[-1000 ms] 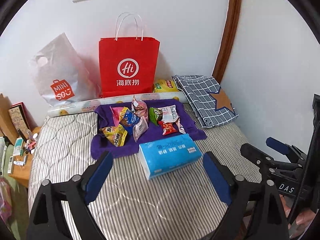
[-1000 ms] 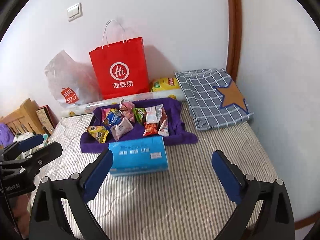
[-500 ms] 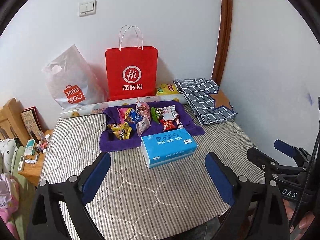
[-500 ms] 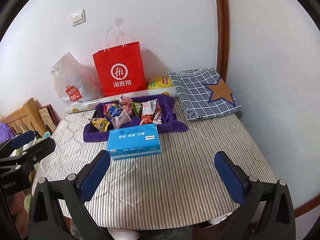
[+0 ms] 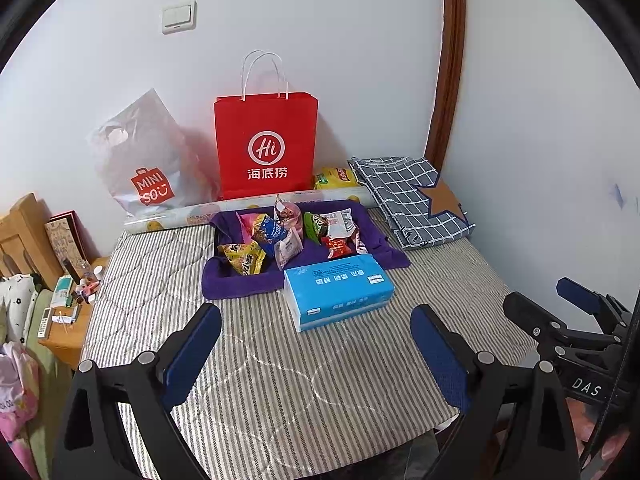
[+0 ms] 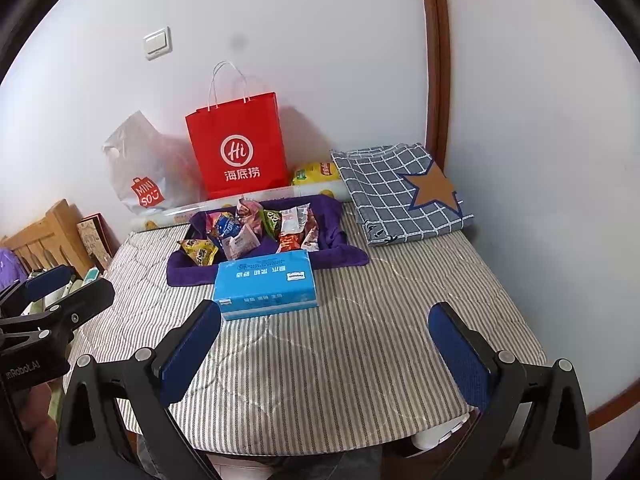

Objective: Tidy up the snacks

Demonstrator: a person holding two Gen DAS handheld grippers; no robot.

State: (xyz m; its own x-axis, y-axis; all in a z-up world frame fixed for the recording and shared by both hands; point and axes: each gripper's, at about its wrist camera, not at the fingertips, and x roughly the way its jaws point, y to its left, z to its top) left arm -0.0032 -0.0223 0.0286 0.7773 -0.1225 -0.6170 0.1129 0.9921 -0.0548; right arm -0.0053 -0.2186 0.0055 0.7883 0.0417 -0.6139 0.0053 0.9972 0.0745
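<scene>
Several snack packets (image 5: pixel 280 236) (image 6: pixel 256 230) lie piled on a purple cloth (image 5: pixel 236 280) (image 6: pixel 188 272) at the far side of a striped table (image 5: pixel 280 380) (image 6: pixel 340 360). A blue tissue pack (image 5: pixel 338 290) (image 6: pixel 266 284) lies just in front of the cloth. My left gripper (image 5: pixel 316 332) is open and empty, well short of the tissue pack. My right gripper (image 6: pixel 324 332) is open and empty, also near the table's front. Each gripper shows at the edge of the other's view.
A red paper bag (image 5: pixel 266 148) (image 6: pixel 238 148) and a white MINISO bag (image 5: pixel 148 160) stand against the wall. A rolled sheet (image 5: pixel 168 220) and a yellow packet (image 5: pixel 334 178) lie behind the cloth. A folded checked cloth (image 5: pixel 412 200) lies at right. A cluttered wooden stand (image 5: pixel 64 320) stands at left.
Both grippers have pulled back and up from the table; the snacks and tissue pack look smaller and farther. Both stay open and empty.
</scene>
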